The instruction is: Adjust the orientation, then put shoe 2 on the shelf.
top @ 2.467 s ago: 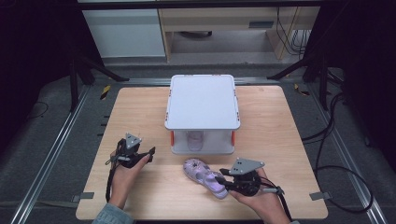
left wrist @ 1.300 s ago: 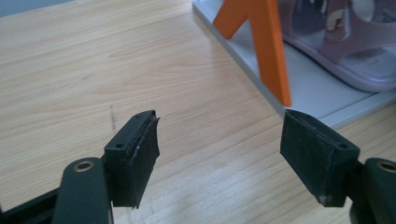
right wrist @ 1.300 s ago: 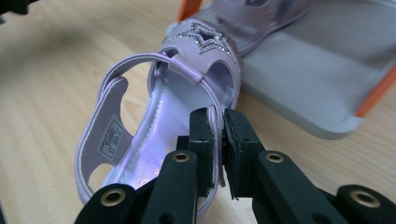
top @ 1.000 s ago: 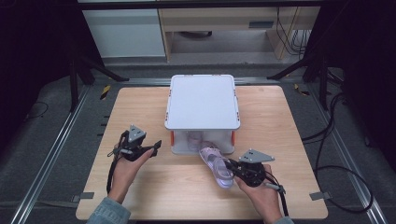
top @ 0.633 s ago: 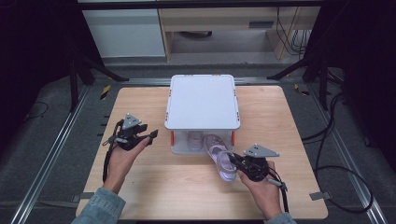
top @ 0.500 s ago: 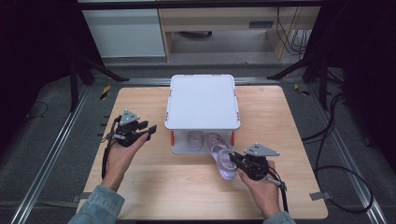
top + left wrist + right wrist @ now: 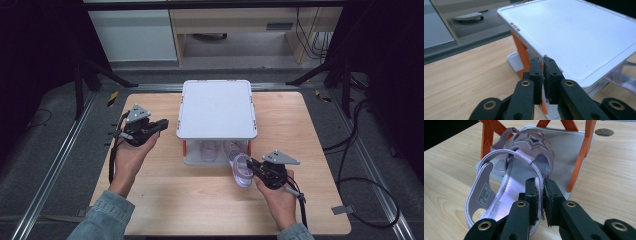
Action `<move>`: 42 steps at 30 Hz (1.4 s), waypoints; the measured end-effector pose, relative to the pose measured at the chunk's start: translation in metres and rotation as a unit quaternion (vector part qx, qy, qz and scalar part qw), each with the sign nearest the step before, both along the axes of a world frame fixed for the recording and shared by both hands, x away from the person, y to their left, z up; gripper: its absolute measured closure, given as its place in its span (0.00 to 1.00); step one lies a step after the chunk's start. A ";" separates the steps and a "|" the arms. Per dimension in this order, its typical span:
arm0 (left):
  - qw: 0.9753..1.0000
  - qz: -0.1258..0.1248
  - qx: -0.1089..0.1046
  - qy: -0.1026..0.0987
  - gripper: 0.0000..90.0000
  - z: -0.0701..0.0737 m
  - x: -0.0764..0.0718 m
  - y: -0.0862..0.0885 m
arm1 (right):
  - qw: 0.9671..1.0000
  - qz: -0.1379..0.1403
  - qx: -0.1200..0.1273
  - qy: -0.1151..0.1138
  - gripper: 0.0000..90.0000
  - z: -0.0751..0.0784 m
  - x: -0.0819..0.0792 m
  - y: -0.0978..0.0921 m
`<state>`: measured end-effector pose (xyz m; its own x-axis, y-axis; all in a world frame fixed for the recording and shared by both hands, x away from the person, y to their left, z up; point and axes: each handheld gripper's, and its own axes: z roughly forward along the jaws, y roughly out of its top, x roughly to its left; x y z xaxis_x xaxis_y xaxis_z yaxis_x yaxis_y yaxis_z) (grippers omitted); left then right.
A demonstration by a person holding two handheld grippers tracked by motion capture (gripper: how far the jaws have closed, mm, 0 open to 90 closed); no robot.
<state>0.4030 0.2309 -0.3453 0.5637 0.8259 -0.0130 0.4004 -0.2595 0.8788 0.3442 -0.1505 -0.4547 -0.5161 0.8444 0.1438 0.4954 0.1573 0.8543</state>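
While your right gripper (image 7: 255, 167) sits near the front-right of the table (image 7: 310, 125), its jaws are clamped on the side edge of a lilac sandal (image 7: 242, 169). From the right gripper view the pinch is on the sandal's (image 7: 509, 185) sole rim w/ the heel strap loop just ahead of the pads; the toe end, w/ its star-pattern upper, points away from you onto the grey bottom shelf (image 7: 571, 150) of the rack. Heel end hangs out over the wood, sole tilted, label on the insole facing up. Orange legs (image 7: 580, 157) of the rack stand either side of the toe.

High view: sandal lies half under the white top (image 7: 216, 107) of the rack, at its front-right corner. A 2nd shoe (image 7: 207, 150) sits on the same shelf, to the left; details too small to tell.

Your left gripper (image 7: 155, 125) is held up off the table, just beside the rack's left edge, approx level w/ the top. Its jaws are together, nothing between them; in the left gripper view the left gripper (image 7: 542, 75) points at the corner of the white top (image 7: 579, 35), apart from it.
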 end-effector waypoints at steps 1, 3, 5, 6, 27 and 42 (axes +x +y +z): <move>1.000 -0.003 -0.001 0.000 0.97 0.002 0.000 -0.003 | 1.000 -0.003 0.001 0.000 0.92 0.000 0.001 0.001; 1.000 -0.006 -0.002 -0.002 0.98 0.005 0.000 -0.009 | 1.000 -0.009 0.002 0.000 0.91 -0.001 0.002 0.002; 1.000 -0.010 0.001 -0.002 0.99 0.006 0.002 -0.015 | 1.000 -0.015 0.004 0.001 0.92 -0.001 0.003 0.003; 1.000 -0.012 0.001 -0.001 0.99 0.007 0.003 -0.018 | 1.000 -0.018 0.003 -0.001 0.91 -0.002 0.004 0.004; 0.999 -0.033 0.010 0.007 0.97 -0.002 0.013 -0.059 | 0.993 -0.083 0.086 0.007 0.92 -0.019 0.024 0.017; 0.999 -0.029 0.015 0.022 0.97 -0.012 0.021 -0.066 | 0.987 -0.122 0.100 0.018 0.91 -0.035 0.044 0.033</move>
